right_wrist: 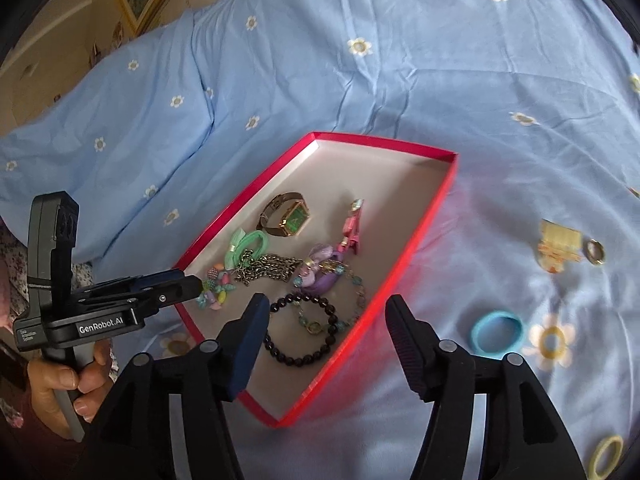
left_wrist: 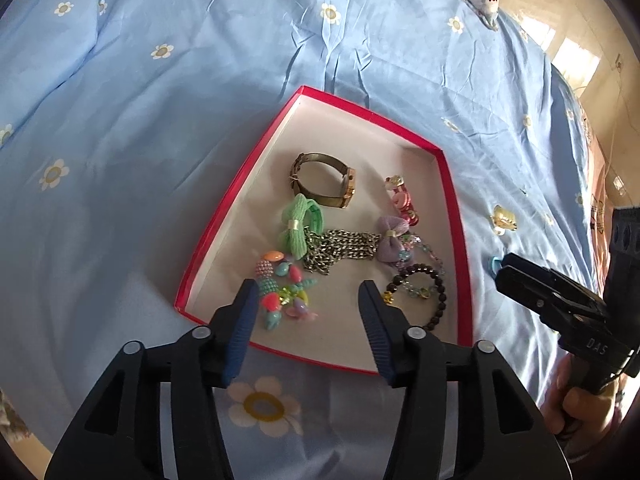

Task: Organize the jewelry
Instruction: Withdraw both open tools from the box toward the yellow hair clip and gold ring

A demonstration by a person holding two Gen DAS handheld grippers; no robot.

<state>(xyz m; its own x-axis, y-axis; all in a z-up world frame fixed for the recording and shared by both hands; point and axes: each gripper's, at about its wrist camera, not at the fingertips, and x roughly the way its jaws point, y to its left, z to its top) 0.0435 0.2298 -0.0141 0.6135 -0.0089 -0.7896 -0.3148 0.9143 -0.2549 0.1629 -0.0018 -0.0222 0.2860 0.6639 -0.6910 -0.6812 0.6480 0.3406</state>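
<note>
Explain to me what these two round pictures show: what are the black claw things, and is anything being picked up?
There is no robot here. A person holds a hand tool in each hand, each ending in two-fingered tongs with a small wide-angle camera that looks along the fingers, hence the round, bent pictures. One picture comes from the left tongs, the other from the right tongs; each also catches the other tool and the hand gripping it.

Below lies a blue flowered bedsheet with a shallow red box. Inside are a gold watch, a chain, a dark bead bracelet, green and purple bows and colourful beads. Outside wait a blue ring, a yellow clip, a small metal ring and a yellow ring.

Both tongs are open and hold nothing.
</note>
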